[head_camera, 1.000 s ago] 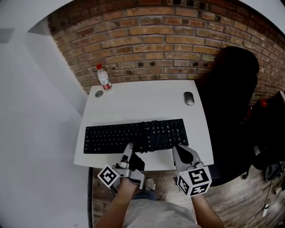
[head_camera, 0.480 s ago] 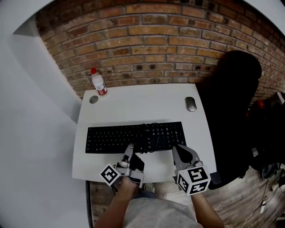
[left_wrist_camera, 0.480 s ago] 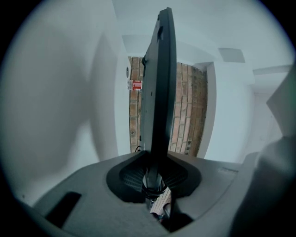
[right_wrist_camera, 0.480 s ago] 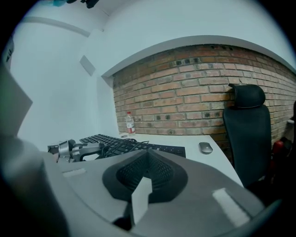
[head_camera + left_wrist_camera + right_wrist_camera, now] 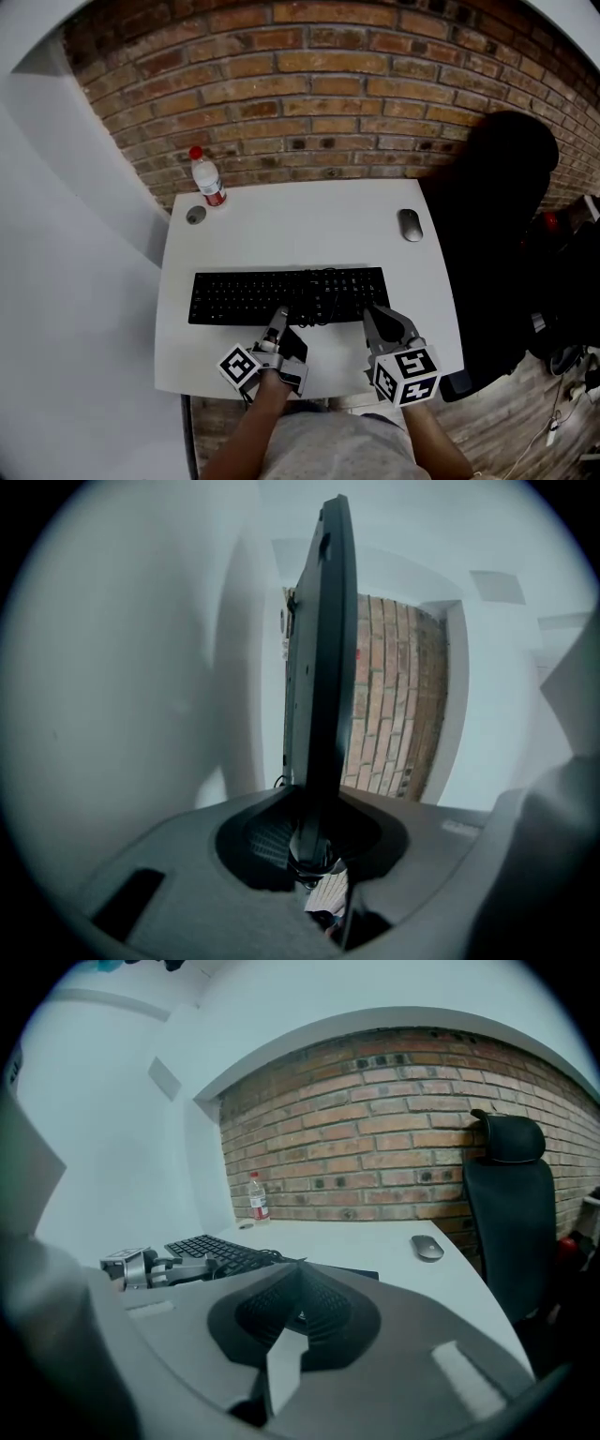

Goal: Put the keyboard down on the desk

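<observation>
Left gripper [image 5: 278, 317] clamped on near edge of black keyboard [image 5: 281, 295], mid-length. Right gripper [image 5: 372, 312] pinched same edge toward its right end. Keyboard lay lengthwise over front half of white desk [image 5: 300, 225]; contact with surface not discernible. Mouse [image 5: 410, 225] well behind.

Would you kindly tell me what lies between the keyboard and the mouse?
Nothing. In the head view, the white desk between the keyboard and the mouse is bare, and the right gripper view shows the same.
</observation>
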The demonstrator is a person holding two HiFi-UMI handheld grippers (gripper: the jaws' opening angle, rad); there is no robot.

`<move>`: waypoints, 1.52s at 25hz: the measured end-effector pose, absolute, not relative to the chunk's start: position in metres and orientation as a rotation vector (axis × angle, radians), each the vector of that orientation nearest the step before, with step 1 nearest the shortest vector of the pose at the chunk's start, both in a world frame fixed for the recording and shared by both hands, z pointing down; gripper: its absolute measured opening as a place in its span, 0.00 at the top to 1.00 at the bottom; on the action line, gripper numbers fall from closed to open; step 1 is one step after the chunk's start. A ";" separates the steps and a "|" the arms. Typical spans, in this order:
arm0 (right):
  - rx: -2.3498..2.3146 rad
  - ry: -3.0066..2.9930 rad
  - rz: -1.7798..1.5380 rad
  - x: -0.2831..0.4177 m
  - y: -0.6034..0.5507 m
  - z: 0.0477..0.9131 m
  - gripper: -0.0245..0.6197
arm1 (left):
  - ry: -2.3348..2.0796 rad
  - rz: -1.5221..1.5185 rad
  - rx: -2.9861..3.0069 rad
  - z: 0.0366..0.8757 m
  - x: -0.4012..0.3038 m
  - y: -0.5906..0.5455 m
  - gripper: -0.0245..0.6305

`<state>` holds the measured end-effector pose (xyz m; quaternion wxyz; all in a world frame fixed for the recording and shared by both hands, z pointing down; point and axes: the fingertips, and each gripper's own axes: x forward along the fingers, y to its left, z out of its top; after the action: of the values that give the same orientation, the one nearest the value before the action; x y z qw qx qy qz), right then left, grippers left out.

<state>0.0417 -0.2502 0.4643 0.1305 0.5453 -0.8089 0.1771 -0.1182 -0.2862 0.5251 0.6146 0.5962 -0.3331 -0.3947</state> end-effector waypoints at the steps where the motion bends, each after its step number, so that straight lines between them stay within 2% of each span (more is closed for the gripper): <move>1: 1.582 -2.345 0.522 0.041 -0.251 0.467 0.95 | -0.773 -0.902 1.370 0.529 -0.119 -0.287 0.85; 31: 1.558 -2.297 0.577 0.027 -0.266 0.481 0.95 | -0.913 -0.767 1.226 0.571 -0.128 -0.298 0.84; 38: 1.527 -2.305 0.585 0.023 -0.261 0.484 0.95 | -0.954 -0.731 1.202 0.574 -0.128 -0.296 0.76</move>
<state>0.0232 -0.2611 0.4844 0.1568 0.5337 -0.8055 0.2044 -0.1279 -0.2961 0.5737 0.6602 0.5311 -0.4217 -0.3229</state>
